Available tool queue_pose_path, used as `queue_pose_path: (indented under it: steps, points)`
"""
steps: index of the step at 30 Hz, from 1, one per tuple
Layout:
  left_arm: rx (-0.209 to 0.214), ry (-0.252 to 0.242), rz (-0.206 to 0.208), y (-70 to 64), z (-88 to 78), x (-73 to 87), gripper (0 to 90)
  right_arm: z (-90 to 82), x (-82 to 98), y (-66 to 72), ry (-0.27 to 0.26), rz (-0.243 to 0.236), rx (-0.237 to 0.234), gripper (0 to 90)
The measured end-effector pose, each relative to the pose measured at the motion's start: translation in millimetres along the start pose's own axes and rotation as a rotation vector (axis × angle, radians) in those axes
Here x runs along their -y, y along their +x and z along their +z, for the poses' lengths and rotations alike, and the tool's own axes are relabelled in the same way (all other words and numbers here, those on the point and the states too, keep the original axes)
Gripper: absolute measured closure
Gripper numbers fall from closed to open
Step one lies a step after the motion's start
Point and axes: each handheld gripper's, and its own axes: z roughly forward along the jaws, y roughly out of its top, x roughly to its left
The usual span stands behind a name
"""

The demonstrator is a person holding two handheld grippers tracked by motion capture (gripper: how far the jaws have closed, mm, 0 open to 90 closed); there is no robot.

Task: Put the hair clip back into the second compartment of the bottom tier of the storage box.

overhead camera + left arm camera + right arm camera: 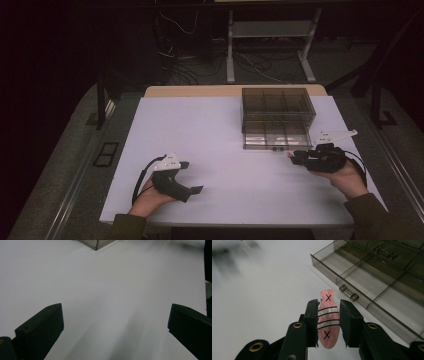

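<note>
While the little pink fish-shaped piece [327,320] sits squeezed between the fingers of the right gripper [328,322], just in front of the open drawer [372,287] of the clear box [278,104], nothing looks put away yet, and the left gripper [112,327] rests on the white desk [210,130] with fingers wide and empty.

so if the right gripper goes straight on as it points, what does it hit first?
Likely the box: the right gripper, shut on the pink clip, aims at its front wall by the small latch. Depth is unclear.
</note>
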Motion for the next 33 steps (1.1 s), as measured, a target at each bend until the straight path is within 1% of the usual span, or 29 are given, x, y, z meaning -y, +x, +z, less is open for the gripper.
queue_pose_path:
  steps: [12,23,33]
  points:
    - [-0.001,0.001,0.003,-0.2,0.1,0.0,0.0,4.7,-11.8,-7.1,-0.019,0.005,0.003,67.8]
    - [-0.003,0.003,0.004,-0.4,0.6,0.0,0.0,9.9,-21.6,-11.7,-0.020,-0.002,0.003,67.8]
    - [-0.001,0.003,0.005,-0.3,0.6,0.0,0.0,13.5,-33.2,-18.6,-0.035,0.008,0.010,67.8]
